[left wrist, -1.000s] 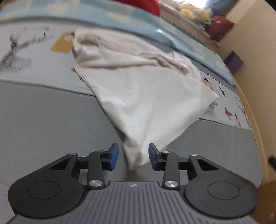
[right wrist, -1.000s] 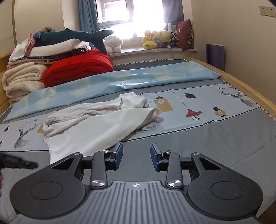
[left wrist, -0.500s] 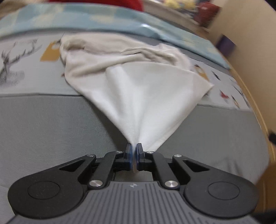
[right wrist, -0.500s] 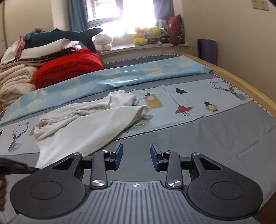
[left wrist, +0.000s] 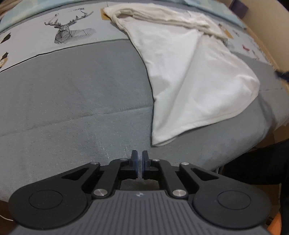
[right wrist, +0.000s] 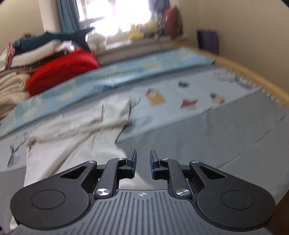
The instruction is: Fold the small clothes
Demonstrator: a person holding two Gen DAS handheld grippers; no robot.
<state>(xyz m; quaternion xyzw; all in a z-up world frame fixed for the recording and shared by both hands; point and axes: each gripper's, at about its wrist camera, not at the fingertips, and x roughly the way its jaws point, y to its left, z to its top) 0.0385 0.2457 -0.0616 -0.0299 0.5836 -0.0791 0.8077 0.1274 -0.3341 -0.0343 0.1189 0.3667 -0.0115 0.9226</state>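
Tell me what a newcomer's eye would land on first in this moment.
First, the white garment, spread in a rumpled wedge across the grey bedspread, its near corner just beyond the left gripper, whose fingers are nearly shut on nothing. Then the red blanket in the pile by the bright window, far left in the right wrist view.

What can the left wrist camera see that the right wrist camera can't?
Only the left wrist view shows the big deer print and the left gripper, shut on nothing. Only the right wrist view shows the window, the red blanket, the toy shark and the right gripper, slightly open. Both show the white garment on the grey bed cover.
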